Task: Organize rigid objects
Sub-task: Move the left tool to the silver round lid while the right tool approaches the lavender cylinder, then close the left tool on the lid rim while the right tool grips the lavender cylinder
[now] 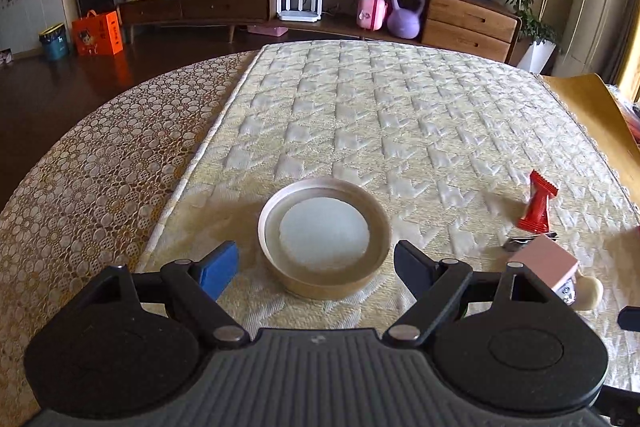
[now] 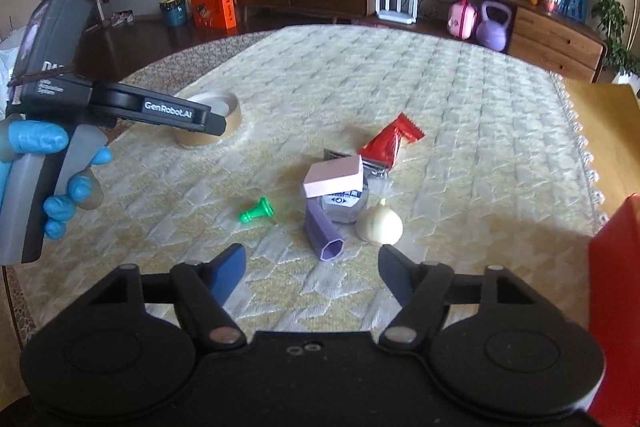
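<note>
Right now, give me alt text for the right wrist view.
The open right gripper hovers over a quilted table before a purple hexagonal tube, garlic bulb, pink-lidded box, red packet and green pawn. The left gripper hovers over a round tin.

daylight from right | soft shadows fall leftward | fisheye-bent edges | slight softness

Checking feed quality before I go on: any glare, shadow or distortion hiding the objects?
Left wrist view: fisheye bends the table edge; round tin sharp, evenly lit. Right wrist view: sunlit cloth bright, a dark shadow at right near the garlic; clutter still readable.
</note>
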A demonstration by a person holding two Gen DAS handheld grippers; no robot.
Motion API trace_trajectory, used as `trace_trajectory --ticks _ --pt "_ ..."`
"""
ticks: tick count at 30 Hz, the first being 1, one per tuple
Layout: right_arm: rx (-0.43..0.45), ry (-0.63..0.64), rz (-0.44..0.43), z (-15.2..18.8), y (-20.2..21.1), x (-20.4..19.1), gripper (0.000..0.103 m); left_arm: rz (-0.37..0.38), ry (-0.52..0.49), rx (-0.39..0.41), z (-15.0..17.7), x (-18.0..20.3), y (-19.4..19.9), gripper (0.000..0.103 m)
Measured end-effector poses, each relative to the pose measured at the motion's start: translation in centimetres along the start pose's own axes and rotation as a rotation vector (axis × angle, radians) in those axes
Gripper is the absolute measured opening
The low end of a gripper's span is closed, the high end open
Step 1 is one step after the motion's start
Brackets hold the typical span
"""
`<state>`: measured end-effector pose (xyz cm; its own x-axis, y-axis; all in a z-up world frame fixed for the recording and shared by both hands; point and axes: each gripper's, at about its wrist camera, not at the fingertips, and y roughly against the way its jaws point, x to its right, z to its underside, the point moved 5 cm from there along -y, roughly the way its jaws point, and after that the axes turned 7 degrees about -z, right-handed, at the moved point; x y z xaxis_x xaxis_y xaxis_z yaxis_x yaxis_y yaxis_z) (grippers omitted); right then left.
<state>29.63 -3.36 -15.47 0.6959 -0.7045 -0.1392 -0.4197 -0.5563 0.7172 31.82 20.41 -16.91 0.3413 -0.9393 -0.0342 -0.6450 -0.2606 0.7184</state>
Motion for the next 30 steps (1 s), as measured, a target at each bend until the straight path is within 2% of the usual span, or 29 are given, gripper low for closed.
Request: trace_trajectory --ticks 10,15,21,26,30 --pt "-0.029 -0.021 -0.006 -0.4 -2.6 0.4 0.056 0.028 0.019 -0.005 -0.1 -0.2 -1.7 0.085" --pt "-0.019 -0.015 0.003 -0.5 -3.0 0.5 0.055 0.025 0.007 0.010 -0.1 0.0 -2.1 0.085" --pt "-0.001 -0.009 0.043 -0.7 -3.3 0.4 0.039 0.025 0.008 0.022 -0.1 0.0 -2.1 0.084" --pt "0.012 -0.019 0.053 -0.5 -3.0 0.6 0.022 0.028 -0.003 0.032 0.0 0.1 -1.8 0.078" --pt "0.012 -0.028 0.049 -0.5 -2.7 0.7 0.019 0.022 -0.008 0.033 0.1 0.2 -1.7 0.078"
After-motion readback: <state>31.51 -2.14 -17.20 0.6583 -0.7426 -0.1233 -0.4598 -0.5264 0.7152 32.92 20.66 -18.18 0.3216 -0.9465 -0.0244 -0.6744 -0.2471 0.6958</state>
